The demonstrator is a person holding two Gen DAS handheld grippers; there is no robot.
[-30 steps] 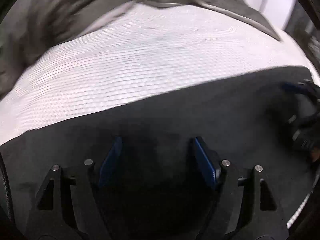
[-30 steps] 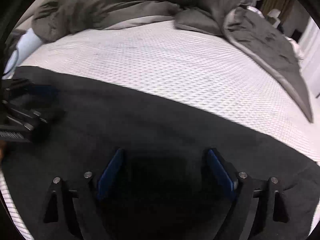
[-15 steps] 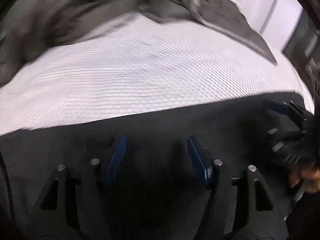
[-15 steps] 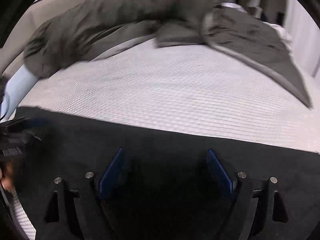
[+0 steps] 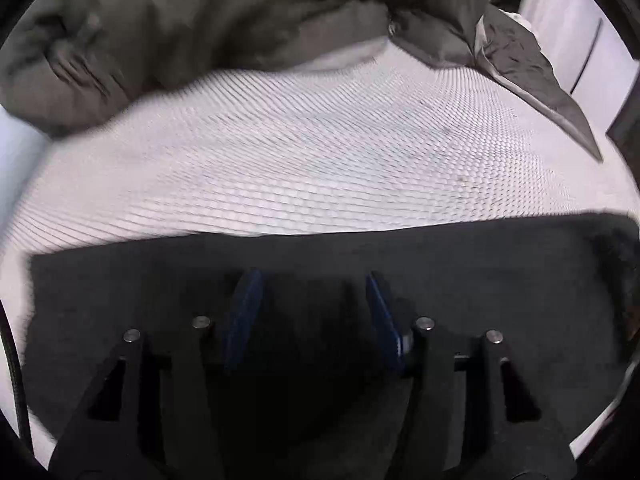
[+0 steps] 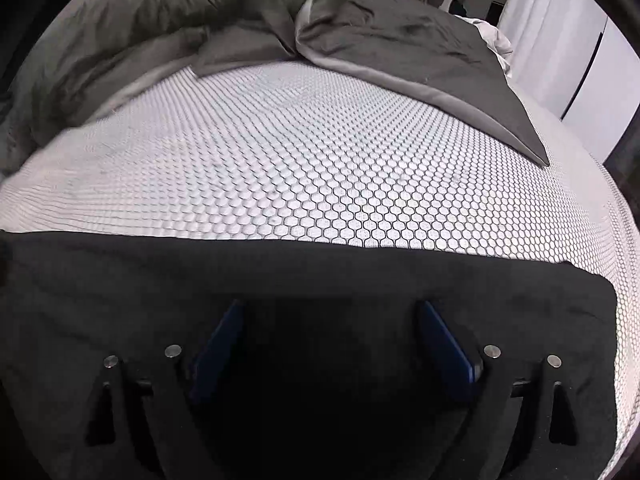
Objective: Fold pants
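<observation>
Black pants (image 5: pixel 480 260) lie flat across the near edge of a white honeycomb-patterned mattress (image 5: pixel 320 160). My left gripper (image 5: pixel 312 280) hovers over them; its jaws are closing, the blue pads still apart, with flat cloth beneath and nothing pinched. In the right wrist view the pants (image 6: pixel 120 280) fill the lower part, their right end squared off near the mattress (image 6: pixel 320 168) side. Over this dark cloth my right gripper (image 6: pixel 331 306) has wide jaws that are opening, with nothing held.
A crumpled grey duvet (image 5: pixel 200 20) is piled along the far side of the bed and reaches down the right side as a pointed flap (image 6: pixel 440 64). White wall panels (image 6: pixel 580 60) stand beyond the bed on the right.
Both views have drawn back and levelled, so the pants' far edge now runs straight across. The left pads have come closer together. Each view's glimpse of the other gripper is gone.
</observation>
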